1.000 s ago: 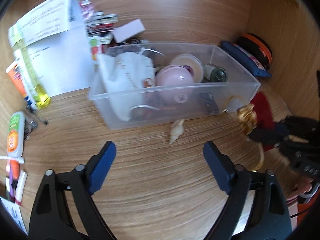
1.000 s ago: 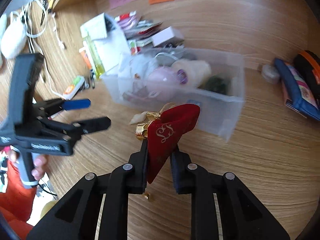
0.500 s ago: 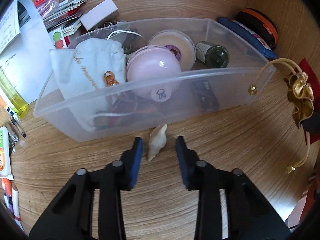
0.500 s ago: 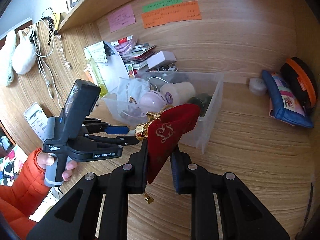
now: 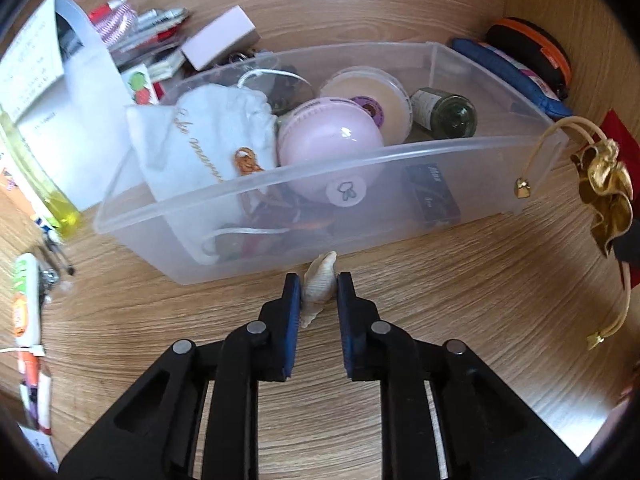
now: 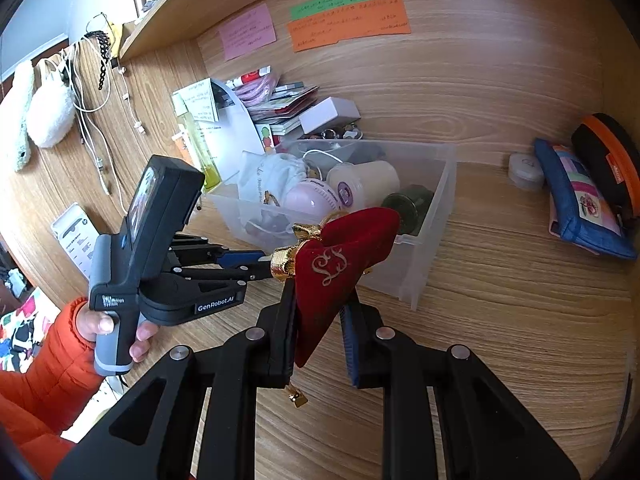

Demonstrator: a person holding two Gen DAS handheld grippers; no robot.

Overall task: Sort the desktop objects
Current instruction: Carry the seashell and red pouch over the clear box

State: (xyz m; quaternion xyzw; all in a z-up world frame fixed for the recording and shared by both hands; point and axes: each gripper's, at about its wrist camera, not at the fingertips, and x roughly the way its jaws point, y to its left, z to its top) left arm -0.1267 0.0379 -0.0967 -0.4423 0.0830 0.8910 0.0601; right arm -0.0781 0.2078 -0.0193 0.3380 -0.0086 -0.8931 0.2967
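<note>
"GenRobot.AI" printed on my left gripper (image 5: 318,292), clamped on a pale ribbed seashell (image 5: 317,290), my right gripper (image 6: 320,312) pinching a red velvet pouch (image 6: 340,268) with gold monogram

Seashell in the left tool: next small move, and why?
Probably lift it straight up, then forward over the clear bin's near wall. The left tool is shut on the seashell, which lies on the desk right against that wall, so it must clear the rim. The right tool holds the red velvet pouch.
</note>
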